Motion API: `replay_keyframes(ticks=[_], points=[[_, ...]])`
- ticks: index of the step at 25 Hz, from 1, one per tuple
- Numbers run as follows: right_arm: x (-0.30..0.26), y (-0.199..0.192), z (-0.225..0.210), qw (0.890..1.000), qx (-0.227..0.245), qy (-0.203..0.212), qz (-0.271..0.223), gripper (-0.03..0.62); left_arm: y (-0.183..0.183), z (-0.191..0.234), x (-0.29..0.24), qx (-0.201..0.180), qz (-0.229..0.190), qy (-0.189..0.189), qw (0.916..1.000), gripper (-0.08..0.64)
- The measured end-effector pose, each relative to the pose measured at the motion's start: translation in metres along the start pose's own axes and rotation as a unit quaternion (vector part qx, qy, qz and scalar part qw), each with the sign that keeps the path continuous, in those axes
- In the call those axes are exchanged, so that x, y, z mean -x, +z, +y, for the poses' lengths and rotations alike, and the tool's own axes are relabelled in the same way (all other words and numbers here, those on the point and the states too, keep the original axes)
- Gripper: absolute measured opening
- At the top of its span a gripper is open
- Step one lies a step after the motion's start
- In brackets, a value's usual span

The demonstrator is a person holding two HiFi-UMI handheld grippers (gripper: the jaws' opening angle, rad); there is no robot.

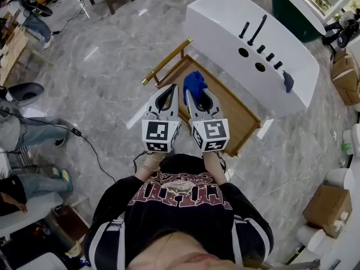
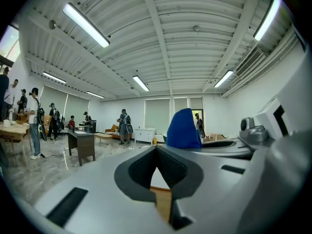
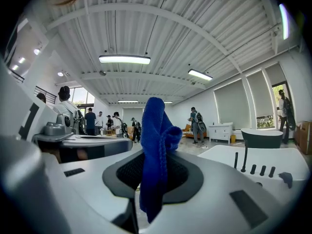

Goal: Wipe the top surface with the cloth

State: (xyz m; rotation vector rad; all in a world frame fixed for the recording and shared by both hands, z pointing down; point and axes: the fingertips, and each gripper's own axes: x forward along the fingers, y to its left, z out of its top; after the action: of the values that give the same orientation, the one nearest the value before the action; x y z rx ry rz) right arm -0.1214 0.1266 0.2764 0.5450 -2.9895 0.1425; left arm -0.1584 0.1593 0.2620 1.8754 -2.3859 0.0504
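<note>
A blue cloth (image 1: 194, 85) sticks up from my right gripper (image 1: 190, 93), which is shut on it. In the right gripper view the cloth (image 3: 156, 145) stands upright and folded between the jaws of this gripper (image 3: 153, 167). My left gripper (image 1: 171, 89) is held close beside it on the left, shut with nothing in it; in the left gripper view its jaw tips (image 2: 157, 148) meet and the cloth (image 2: 184, 129) shows just to the right. Both grippers hover above a wooden top (image 1: 239, 117) with a brass rail (image 1: 166, 61).
A white bathtub (image 1: 219, 21) with black taps (image 1: 257, 30) stands behind the wooden top, and a small blue item (image 1: 288, 81) rests on its rim. A black cable (image 1: 93, 151) runs over the marble floor at left. Cardboard boxes (image 1: 326, 207) stand at right. Several people stand farther off.
</note>
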Motion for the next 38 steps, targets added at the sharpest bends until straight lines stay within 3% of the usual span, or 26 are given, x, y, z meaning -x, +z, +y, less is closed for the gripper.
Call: replay_keyframes(ticks=[6,15,20,28,38], points=[[-0.012,-0.014,-0.009,0.999,-0.011,-0.038,0.013,0.089,-0.011,0.013,-0.013,0.005,0.011,-0.024,0.9996,0.048],[-0.018,-0.025,-0.070,0.997,-0.024,-0.075,0.019,0.089,-0.028,-0.016,-0.072,0.004,0.028,-0.065,0.9975,0.048],[-0.031,-0.019,-0.109,0.996,-0.029,-0.080,0.027,0.089,-0.020,-0.039,-0.113,-0.008,0.039,-0.087,0.9954,0.048],[-0.038,-0.027,-0.147,0.996,-0.037,-0.074,0.033,0.089,-0.031,-0.055,-0.150,-0.020,0.058,-0.083,0.9946,0.048],[-0.049,-0.037,-0.178,0.990,-0.049,-0.128,0.038,0.089,-0.035,-0.064,-0.187,-0.024,0.066,-0.138,0.9879,0.048]])
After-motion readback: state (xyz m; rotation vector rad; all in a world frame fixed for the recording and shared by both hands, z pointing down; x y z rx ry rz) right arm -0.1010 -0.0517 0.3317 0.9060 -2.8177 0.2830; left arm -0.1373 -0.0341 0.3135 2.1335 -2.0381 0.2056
